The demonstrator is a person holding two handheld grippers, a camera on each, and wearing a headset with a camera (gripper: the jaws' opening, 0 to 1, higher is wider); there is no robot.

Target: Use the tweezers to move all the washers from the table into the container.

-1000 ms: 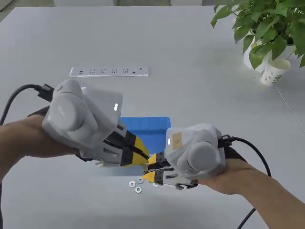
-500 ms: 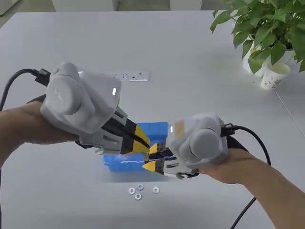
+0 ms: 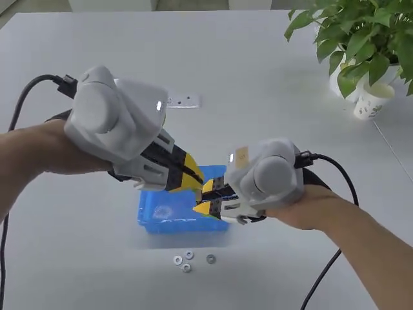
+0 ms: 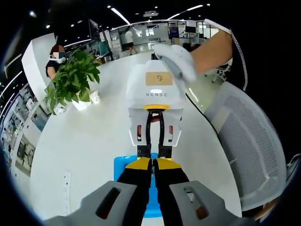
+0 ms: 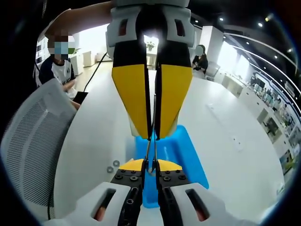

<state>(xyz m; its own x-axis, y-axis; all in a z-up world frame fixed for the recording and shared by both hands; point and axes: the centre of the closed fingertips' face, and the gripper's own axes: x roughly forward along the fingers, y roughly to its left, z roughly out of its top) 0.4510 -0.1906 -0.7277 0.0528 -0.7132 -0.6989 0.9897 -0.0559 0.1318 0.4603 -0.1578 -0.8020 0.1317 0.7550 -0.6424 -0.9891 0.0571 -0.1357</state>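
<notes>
Head view, looking down on a pale grey worktop. Above a blue container, left hand-held gripper and right hand-held gripper tip to tip, both apparently clenched on slim metal tweezers, best seen in the right gripper view. Four washers loose on the worktop, near the container's closer side, not touching it. Probably light, stiff, thin and slippery, lying flat; best pinched across the ring's band, one tine through the hole. Counted: two hand-held grippers, one pair of tweezers, one container, four washers.
</notes>
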